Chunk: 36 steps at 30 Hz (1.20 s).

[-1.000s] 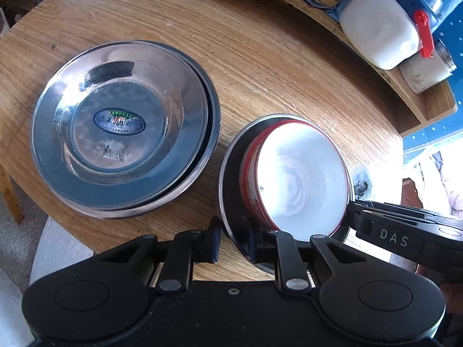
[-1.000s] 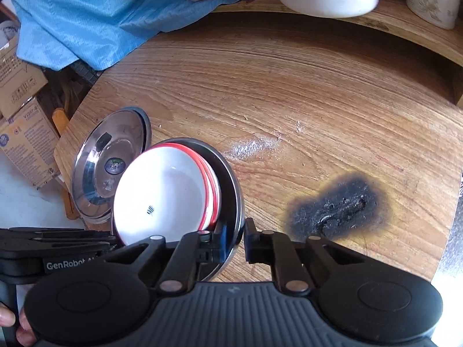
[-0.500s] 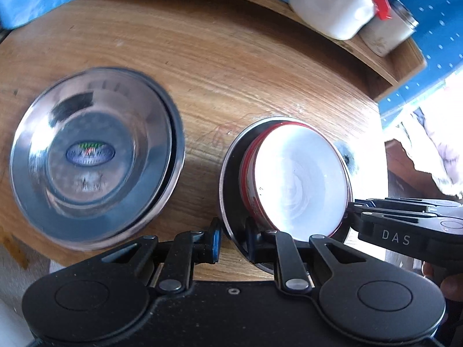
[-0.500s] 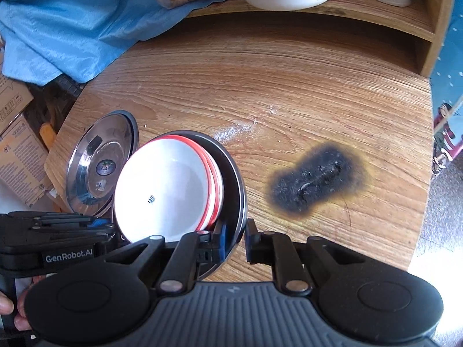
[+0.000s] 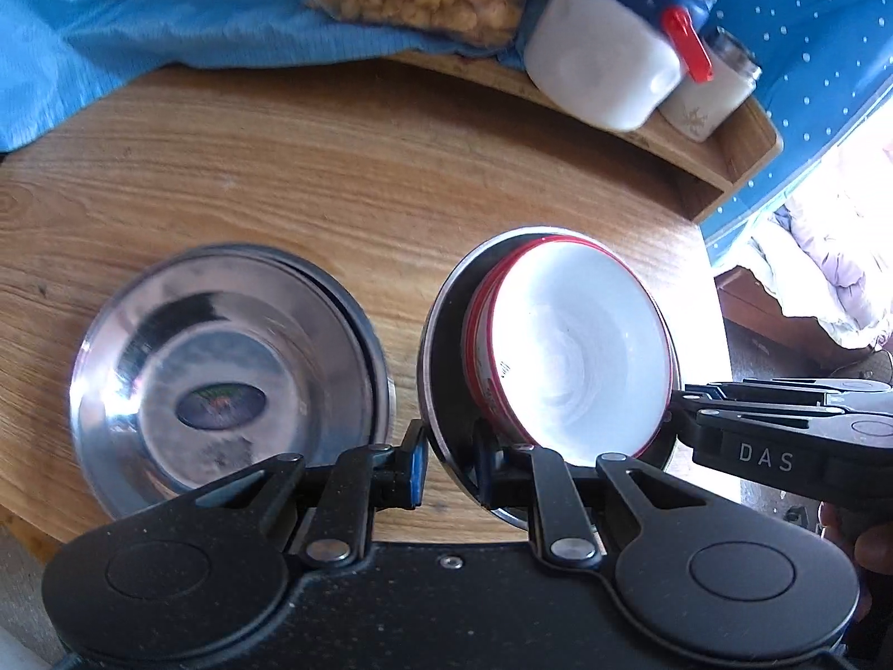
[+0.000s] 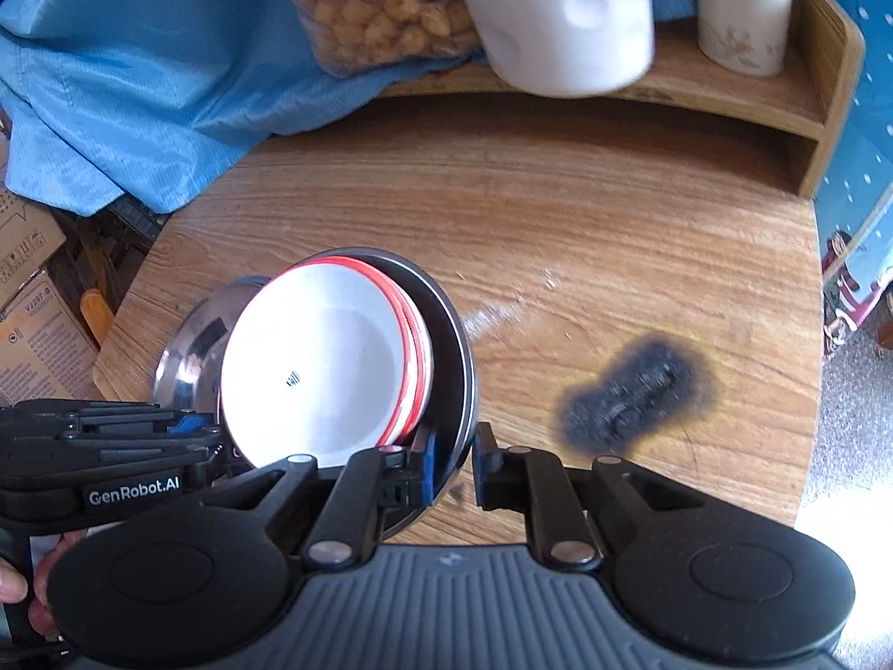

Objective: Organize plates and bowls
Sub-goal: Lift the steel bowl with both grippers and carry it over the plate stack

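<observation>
A steel plate (image 5: 446, 301) carries nested white bowls with red rims (image 5: 580, 346) and hangs a little above the round wooden table (image 5: 363, 178). My left gripper (image 5: 449, 463) is shut on the plate's near rim, one finger inside and one outside. My right gripper (image 6: 453, 463) is shut on the opposite rim of the same plate (image 6: 452, 346), with the bowls (image 6: 323, 368) just left of it. Each gripper shows at the edge of the other's view: the right gripper (image 5: 678, 407) and the left gripper (image 6: 217, 435). A stack of steel plates (image 5: 223, 374) lies on the table to the left.
A black burn mark (image 6: 630, 396) is on the table's right part. At the back, a raised wooden shelf (image 6: 725, 100) bears a white jug (image 6: 563, 17), a jar (image 6: 742, 5) and a bag of snacks (image 6: 379, 11) on blue cloth (image 6: 139, 84). Cardboard boxes (image 6: 28, 307) stand beyond the left edge.
Both grippers have risen with the plate and bowls still held between them. The table looks farther off, and more of the shelf and cloth has come into view.
</observation>
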Tool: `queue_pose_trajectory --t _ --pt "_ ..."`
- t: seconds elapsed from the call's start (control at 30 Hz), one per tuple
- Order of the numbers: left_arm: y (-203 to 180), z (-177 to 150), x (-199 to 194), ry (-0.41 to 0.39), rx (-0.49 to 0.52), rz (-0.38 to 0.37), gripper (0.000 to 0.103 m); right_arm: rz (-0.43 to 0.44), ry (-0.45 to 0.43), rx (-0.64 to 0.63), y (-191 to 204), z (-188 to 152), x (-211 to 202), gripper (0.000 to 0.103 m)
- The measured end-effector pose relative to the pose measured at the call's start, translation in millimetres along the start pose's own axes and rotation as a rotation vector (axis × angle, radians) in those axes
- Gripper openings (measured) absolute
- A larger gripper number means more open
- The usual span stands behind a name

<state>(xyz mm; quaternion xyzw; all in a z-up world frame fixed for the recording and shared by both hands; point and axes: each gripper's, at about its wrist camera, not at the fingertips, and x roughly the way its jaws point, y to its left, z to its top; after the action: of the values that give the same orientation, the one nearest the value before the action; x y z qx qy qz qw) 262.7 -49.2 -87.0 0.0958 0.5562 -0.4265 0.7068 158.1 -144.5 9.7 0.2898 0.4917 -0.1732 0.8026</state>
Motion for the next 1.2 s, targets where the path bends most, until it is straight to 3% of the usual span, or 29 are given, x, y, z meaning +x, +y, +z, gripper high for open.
queue_pose_trajectory --t 0.7,1.2 --pt "97.5 7.8 -38.9 -0.070 -0.113 0.049 0.018 0.069 -0.009 -0.157 93.2 34.7 40.6 0.015" --pt "140.5 2.8 -35.9 -0.028 -0.187 0.081 0.017 0.090 0.060 -0.198 125.8 37.5 74.8 0.016"
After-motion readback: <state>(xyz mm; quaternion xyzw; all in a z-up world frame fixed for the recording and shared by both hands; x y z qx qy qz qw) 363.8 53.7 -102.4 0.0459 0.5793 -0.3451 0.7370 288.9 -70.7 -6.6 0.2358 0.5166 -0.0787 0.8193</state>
